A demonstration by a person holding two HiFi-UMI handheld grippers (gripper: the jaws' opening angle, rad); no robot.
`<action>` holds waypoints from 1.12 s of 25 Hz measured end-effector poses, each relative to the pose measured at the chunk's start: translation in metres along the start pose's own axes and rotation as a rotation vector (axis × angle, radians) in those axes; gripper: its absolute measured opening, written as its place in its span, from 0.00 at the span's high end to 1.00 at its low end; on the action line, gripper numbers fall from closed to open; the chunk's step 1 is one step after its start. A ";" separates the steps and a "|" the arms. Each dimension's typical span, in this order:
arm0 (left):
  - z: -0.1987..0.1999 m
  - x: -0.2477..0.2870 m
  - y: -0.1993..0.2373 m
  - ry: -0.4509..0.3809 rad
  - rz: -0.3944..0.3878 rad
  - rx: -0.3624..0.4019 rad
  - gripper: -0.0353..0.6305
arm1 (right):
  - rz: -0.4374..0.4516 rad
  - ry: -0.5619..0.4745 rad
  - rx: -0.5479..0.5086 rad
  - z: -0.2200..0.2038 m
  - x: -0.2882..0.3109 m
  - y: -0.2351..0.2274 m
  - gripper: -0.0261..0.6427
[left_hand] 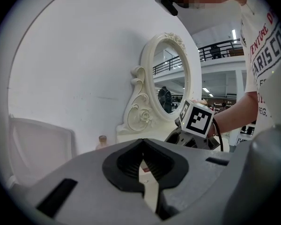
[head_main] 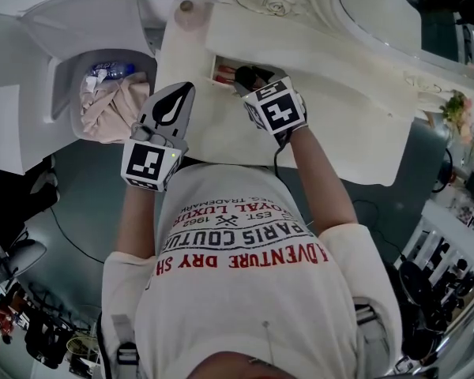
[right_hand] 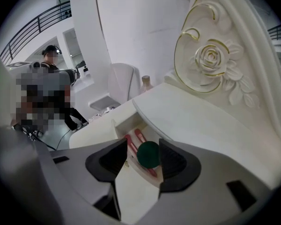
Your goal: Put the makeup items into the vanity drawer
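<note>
One green ball [right_hand: 148,154] seemingly loose over drawer [right_hand: 120,128] | right claw [right_hand: 144,146] wide; left claw [left_hand: 143,144] closed

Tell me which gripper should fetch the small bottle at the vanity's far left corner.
Left, probably. The left gripper is empty, jaws together, on the same side of the vanity as the bottle. The right gripper hangs over the open drawer with jaws apart around a dark green round item.

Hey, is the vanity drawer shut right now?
No, in the right gripper view the drawer stands pulled out from under the tabletop, with red sticks lying inside it.
</note>
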State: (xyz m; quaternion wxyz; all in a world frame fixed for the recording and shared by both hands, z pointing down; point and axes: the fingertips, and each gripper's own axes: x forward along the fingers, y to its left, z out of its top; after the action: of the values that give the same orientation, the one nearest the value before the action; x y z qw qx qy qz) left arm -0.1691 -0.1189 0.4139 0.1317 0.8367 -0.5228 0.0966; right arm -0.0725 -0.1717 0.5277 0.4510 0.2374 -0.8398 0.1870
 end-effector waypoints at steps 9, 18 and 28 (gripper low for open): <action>0.024 0.013 -0.019 -0.040 -0.034 0.044 0.94 | -0.079 -0.104 -0.030 0.003 -0.054 -0.010 0.86; 0.051 0.026 -0.052 -0.054 -0.075 0.118 0.94 | -0.203 -0.355 -0.028 0.004 -0.128 -0.032 0.96; 0.082 0.033 -0.081 -0.096 -0.099 0.150 0.94 | -0.324 -0.667 -0.020 -0.002 -0.218 -0.046 0.96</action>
State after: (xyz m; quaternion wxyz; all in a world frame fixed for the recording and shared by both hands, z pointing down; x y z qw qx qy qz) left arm -0.0799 -0.1391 0.3358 0.0481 0.8726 -0.4780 0.0888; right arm 0.0599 -0.1584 0.3494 0.1784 0.4109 -0.8939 0.0172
